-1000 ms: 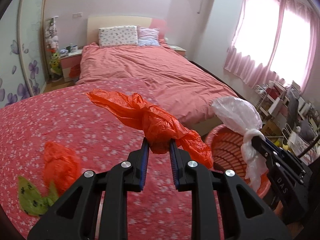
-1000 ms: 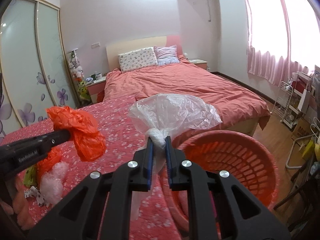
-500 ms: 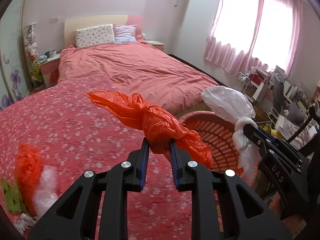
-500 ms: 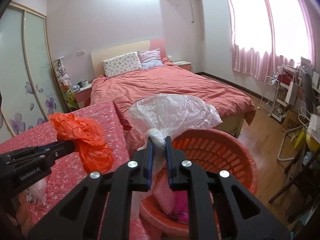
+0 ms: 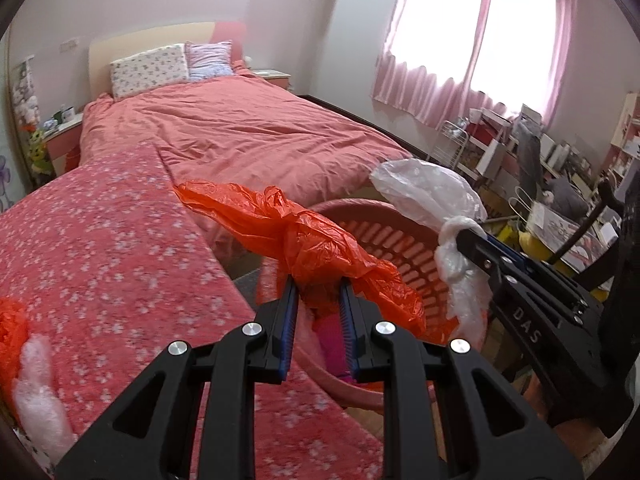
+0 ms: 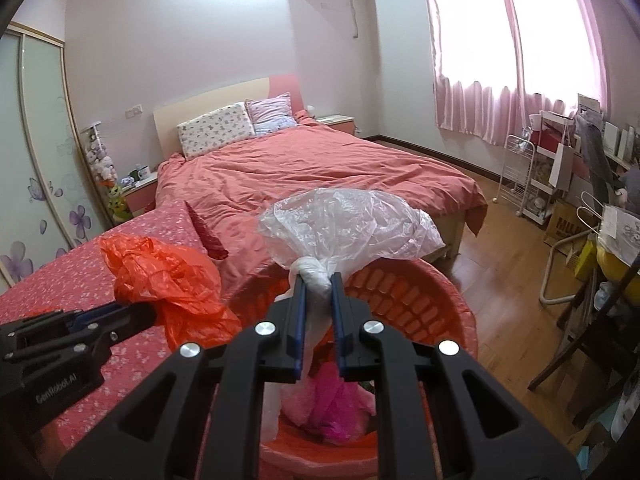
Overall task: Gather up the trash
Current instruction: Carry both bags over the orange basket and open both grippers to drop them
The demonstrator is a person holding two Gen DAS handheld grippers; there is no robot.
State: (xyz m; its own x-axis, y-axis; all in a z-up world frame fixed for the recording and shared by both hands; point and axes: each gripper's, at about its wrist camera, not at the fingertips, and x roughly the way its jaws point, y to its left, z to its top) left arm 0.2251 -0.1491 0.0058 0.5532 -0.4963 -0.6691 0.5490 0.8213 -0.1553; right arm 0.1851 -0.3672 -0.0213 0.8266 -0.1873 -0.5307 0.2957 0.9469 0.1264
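My left gripper point(image 5: 318, 284) is shut on a crumpled orange plastic bag point(image 5: 304, 240) and holds it over the near rim of the red plastic basket point(image 5: 384, 240). My right gripper point(image 6: 318, 282) is shut on a clear plastic bag point(image 6: 348, 228) and holds it above the basket point(image 6: 440, 304). Pink trash point(image 6: 332, 400) lies in the basket's bottom. In the right wrist view the left gripper point(image 6: 136, 314) and its orange bag point(image 6: 168, 276) sit at the left. In the left wrist view the right gripper point(image 5: 460, 236) and clear bag point(image 5: 428, 196) sit at the right.
A red flowered cover point(image 5: 100, 248) lies at the left, with an orange bag point(image 5: 10, 332) and a white wad point(image 5: 36, 396) on its near left edge. A bed point(image 6: 312, 172) stands behind. A wire rack point(image 6: 516, 176), chair and clutter fill the right side.
Both grippers have carried their bags to the right, from over the flowered cover to above the basket. The basket's inside with the pink trash has come into view.
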